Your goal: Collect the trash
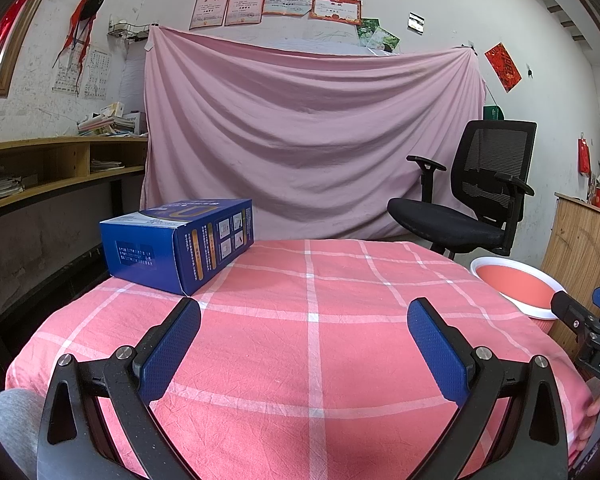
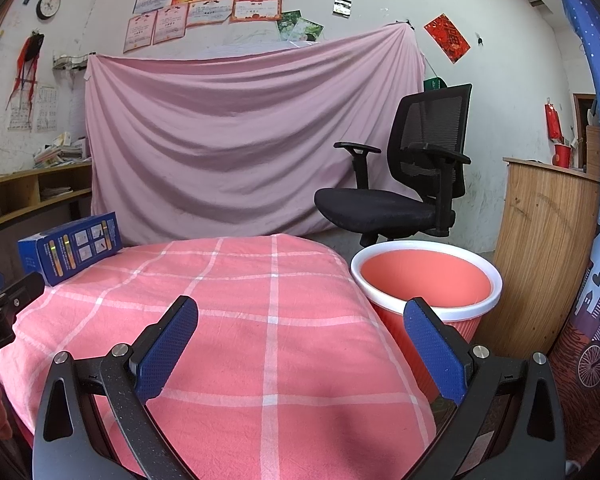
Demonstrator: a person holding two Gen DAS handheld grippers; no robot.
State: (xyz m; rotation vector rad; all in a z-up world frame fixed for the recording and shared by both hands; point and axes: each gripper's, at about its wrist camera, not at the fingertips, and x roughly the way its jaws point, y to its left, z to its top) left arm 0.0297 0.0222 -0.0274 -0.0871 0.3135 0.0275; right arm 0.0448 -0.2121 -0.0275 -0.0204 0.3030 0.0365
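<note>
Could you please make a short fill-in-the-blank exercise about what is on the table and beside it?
1. The blue box lies on the ____ cloth.
2. The bin beside the table has a ____ rim.
3. Both the left tongs and the right tongs are ____.
4. The office chair behind the table is ____.

Missing words: pink checked; white; open; black
</note>
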